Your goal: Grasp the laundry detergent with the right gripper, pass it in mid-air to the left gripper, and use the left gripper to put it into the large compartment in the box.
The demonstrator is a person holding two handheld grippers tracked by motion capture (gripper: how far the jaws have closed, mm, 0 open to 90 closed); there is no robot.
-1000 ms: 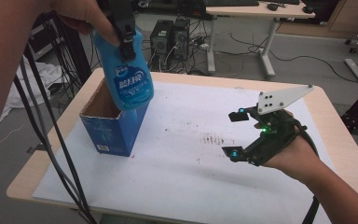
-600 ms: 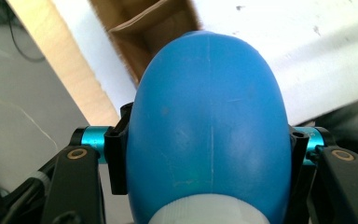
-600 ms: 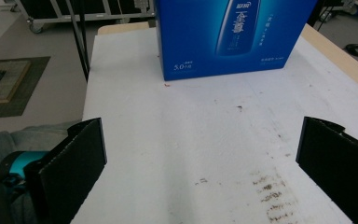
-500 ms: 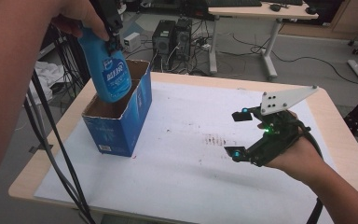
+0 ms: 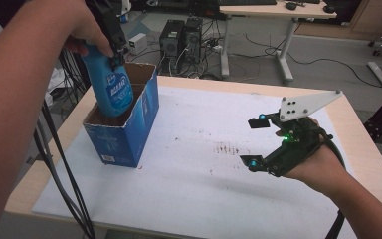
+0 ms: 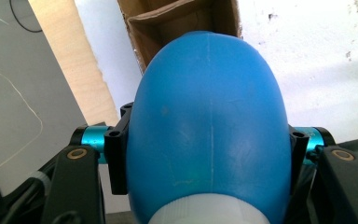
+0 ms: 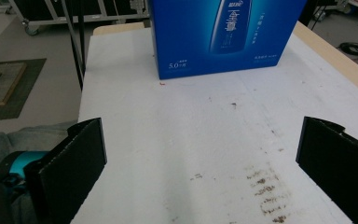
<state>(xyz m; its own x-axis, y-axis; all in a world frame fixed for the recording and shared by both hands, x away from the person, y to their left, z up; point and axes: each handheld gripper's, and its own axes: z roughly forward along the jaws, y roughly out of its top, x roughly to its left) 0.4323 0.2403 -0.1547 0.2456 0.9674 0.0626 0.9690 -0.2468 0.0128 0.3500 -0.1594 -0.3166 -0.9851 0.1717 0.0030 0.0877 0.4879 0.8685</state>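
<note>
Blue bottle (image 5: pixel 110 88) clamped in left tool (image 5: pixel 113 42), half inside carton (image 5: pixel 124 134); next: lower, release. Right tool (image 5: pixel 271 144) idle, jaws apart.

Blue bottle (image 5: pixel 112 89) with white cap, blue box (image 5: pixel 124 127) — white sheet (image 5: pixel 189 199) speckled brown.
</note>
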